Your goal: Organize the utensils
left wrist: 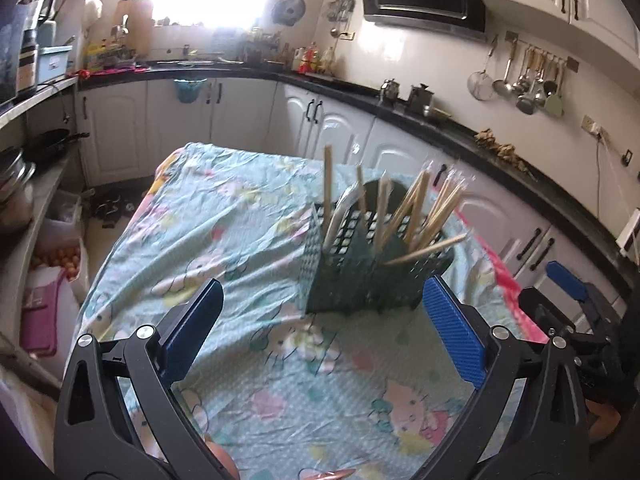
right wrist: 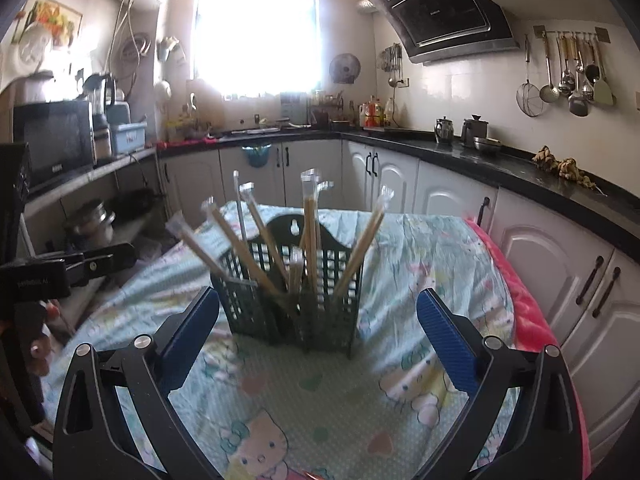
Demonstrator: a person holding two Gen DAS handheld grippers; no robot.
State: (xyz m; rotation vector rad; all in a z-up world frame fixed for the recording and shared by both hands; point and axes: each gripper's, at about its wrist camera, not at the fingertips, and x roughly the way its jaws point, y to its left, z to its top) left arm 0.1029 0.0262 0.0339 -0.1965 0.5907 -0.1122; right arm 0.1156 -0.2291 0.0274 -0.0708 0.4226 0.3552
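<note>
A dark green perforated utensil holder [left wrist: 360, 276] stands upright on the cartoon-print tablecloth [left wrist: 224, 232]. Several wrapped wooden chopsticks [left wrist: 416, 216] stick out of it at angles. My left gripper [left wrist: 322, 300] is open and empty, just in front of the holder. In the right wrist view the holder [right wrist: 296, 300] stands straight ahead with the chopsticks [right wrist: 310, 236] fanned out. My right gripper [right wrist: 318, 312] is open and empty, its fingers either side of the holder's front. The right gripper also shows at the right edge of the left wrist view [left wrist: 576, 296].
White cabinets [right wrist: 384, 176] under a black counter [right wrist: 500, 160] run around the back and right. Ladles hang on the wall [right wrist: 568, 76]. A shelf with pots [left wrist: 16, 184] and a microwave [right wrist: 52, 140] stands at the left. A red cloth [right wrist: 532, 312] edges the table's right side.
</note>
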